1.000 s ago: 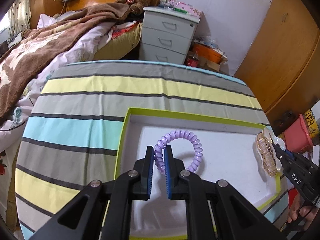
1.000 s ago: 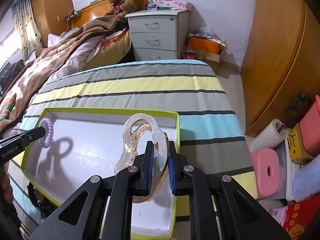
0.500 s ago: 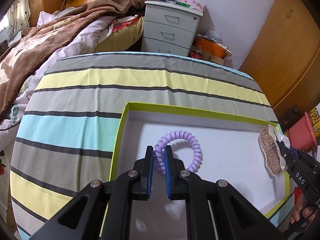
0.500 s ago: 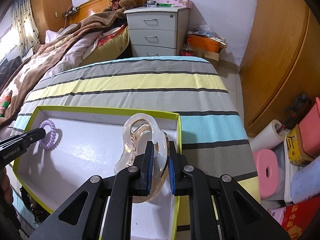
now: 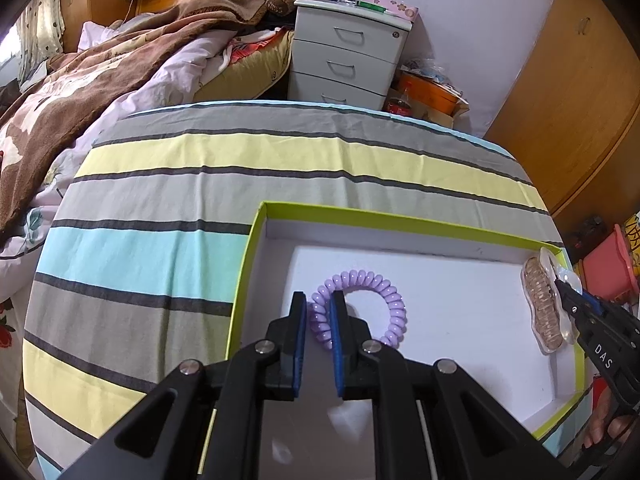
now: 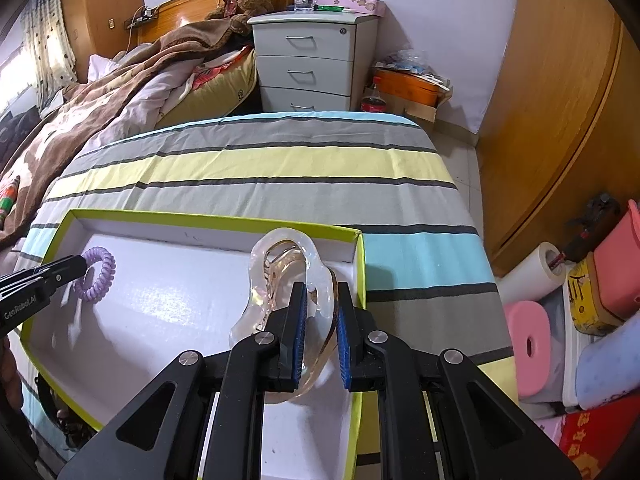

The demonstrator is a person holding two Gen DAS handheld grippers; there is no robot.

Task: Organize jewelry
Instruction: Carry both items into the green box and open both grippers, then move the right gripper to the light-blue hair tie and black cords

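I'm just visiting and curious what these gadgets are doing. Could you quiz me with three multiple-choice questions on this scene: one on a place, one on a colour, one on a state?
1. Where does the spiral hair tie hang?
A. over the white box with the green rim
B. on the nightstand
C. on the floor

2. What colour is the spiral hair tie?
A. orange
B. lilac
C. black

3. What is the right hand-held gripper doing?
A. standing wide open and empty
B. lying flat on the striped cloth
C. clamping a clear hair claw clip

Answers:
1 A: the left hand-held gripper pinches it above the box's white floor.
2 B: its coils are pale purple in both views.
3 C: the blue pads squeeze the clip's handle end.
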